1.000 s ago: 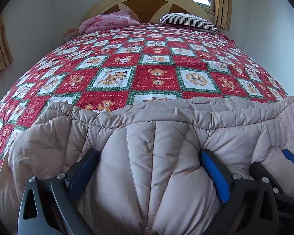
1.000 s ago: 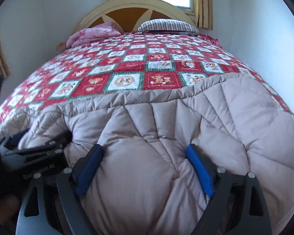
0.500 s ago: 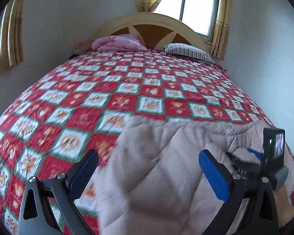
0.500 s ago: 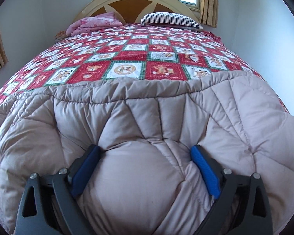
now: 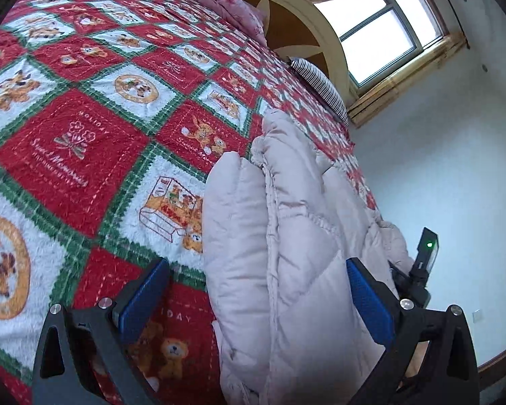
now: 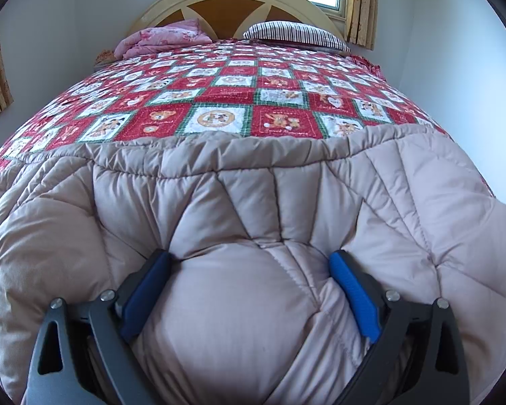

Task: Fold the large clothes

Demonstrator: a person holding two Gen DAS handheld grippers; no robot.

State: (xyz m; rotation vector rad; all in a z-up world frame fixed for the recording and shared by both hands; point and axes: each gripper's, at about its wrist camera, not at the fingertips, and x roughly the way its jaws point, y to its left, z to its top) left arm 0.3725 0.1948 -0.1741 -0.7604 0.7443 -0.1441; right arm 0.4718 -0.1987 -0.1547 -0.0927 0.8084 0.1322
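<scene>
1. Puffy beige quilted coat (image 6: pixel 253 209) lies at the near end of the bed (image 6: pixel 239 101), on the red and green checked bedspread (image 5: pixel 84 128); in the right wrist view it spreads wide across the foot of the bed, its far edge making one long line on the spread

2. Judging from the left wrist view, some folding is done: the coat (image 5: pixel 286 236) shows there as a narrow, thick stack of layers with bare bedspread just beside it, but how many folds are made I cannot tell

3. Much seems left: the bundle is wide and bulging, not compact, so I judge the task about half way at most

4. Right gripper (image 6: pixel 249 290) points down at the coat; its jaws stand wide apart and a padded bulge rises between the blue pads (image 6: pixel 350 290), which touch the fabric at the sides without pinching it

5. Left gripper (image 5: pixel 256 300) has its jaws apart too; the edge of the stack lies between them, and neither pad clamps it

6. Pink bundle (image 6: pixel 162 38) and striped pillow (image 6: pixel 293 33) rest by the headboard, well apart from the coat
</scene>
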